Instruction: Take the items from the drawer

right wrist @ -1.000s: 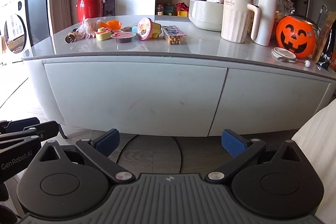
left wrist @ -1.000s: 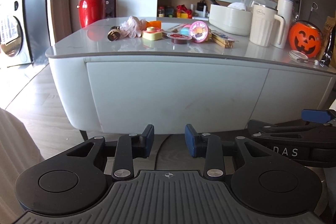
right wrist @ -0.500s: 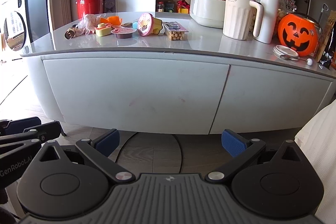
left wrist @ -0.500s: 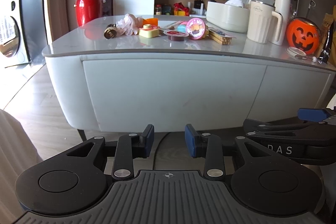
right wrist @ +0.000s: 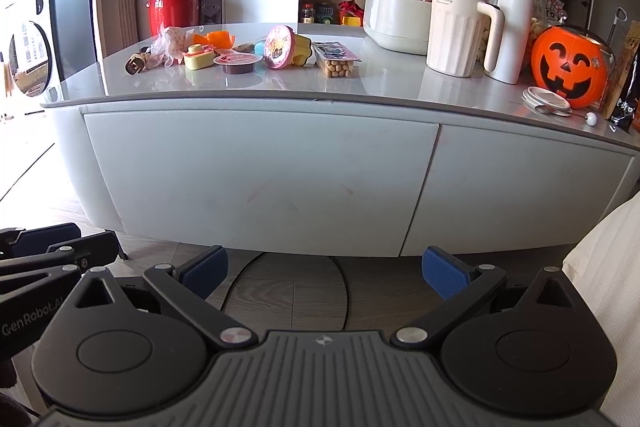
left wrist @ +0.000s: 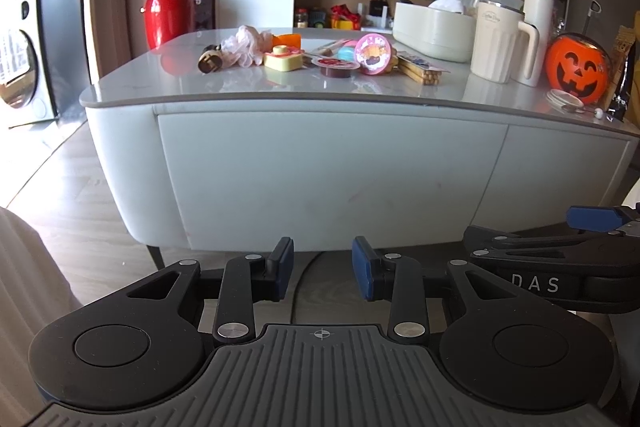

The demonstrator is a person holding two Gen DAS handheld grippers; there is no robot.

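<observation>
On my left tool (left wrist: 322, 269), low in the centre of its view, the blue pads stand a little apart with nothing between them; my right tool (right wrist: 324, 273) is spread wide, likewise empty, low in its own view. The side of my right tool shows at the lower right of the left view with "DAS" printed on it, and my left tool shows at the lower left of the right view with "GenRobot.AI" on its body. Both tools hang above the wood floor (right wrist: 288, 291), in front of the large drawer front (right wrist: 260, 183) that fills the middle of the frame; it sits flush and shut, with a second drawer front (right wrist: 520, 187) just to its right. Above them the grey worktop (right wrist: 380, 87) carries small snack items: a pink-lidded cup (right wrist: 280, 47) on its side, a jelly cup (right wrist: 239, 62), a clear packet of round biscuits (right wrist: 336, 61). To the right stands a cream ribbed jug (right wrist: 456, 31) reading "Coffee Day", a tall cream flask (right wrist: 514, 23) touching behind its handle, and an orange pumpkin pail (right wrist: 568, 67). A red bin (right wrist: 174, 3) stands beyond at the upper left. White fabric (right wrist: 604, 291) fills the lower right edge.
</observation>
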